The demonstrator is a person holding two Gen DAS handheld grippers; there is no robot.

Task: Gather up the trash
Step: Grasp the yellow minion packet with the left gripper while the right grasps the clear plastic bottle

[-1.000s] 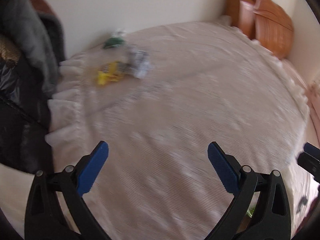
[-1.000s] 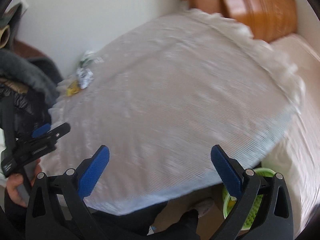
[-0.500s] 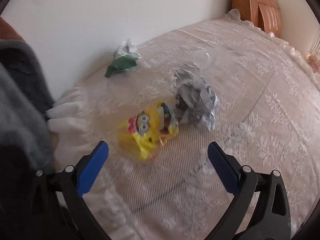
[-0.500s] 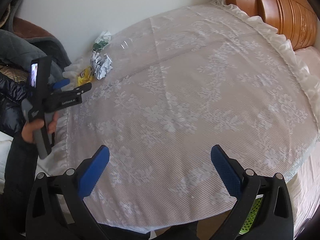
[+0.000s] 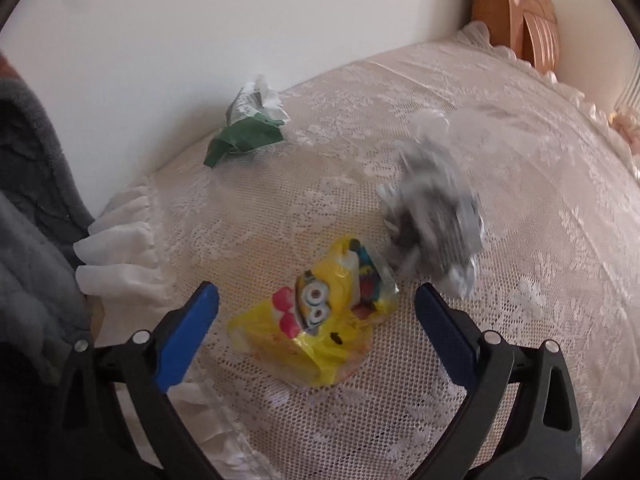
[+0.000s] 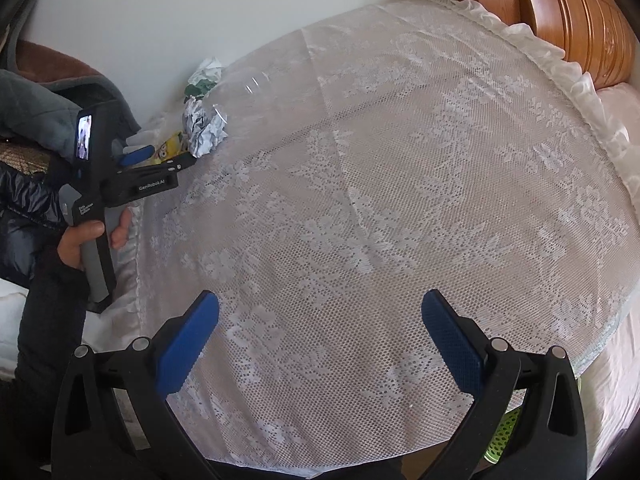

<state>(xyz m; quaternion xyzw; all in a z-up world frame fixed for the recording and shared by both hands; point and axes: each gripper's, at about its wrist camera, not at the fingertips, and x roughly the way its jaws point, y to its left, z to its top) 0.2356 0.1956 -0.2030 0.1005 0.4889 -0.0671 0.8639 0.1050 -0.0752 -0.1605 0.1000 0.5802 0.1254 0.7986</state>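
The left gripper [image 5: 316,316], jaws spread wide, hovers with the yellow cartoon wrapper [image 5: 320,316] lying between its fingers on the lace tablecloth [image 5: 520,240], crumpled grey paper [image 5: 436,224] just beyond; the right gripper [image 6: 320,328] hangs equally wide apart, well away.

Soft daylight, fisheye warp, perhaps motion-blurred

A white lace cloth [image 6: 400,200], open-meshed with woven flowers and a ruffled hem, covers the tabletop. The yellow wrapper [image 5: 320,316] is glossy printed plastic film. The grey wad [image 5: 436,224] looks like crumpled foil or paper. The green scrap [image 5: 244,136] is creased and matt. The headboard [image 6: 560,20] is polished wood. Each gripper [image 5: 316,312] [image 6: 320,320] has matt black plastic arms and textured blue pads [image 5: 188,332].
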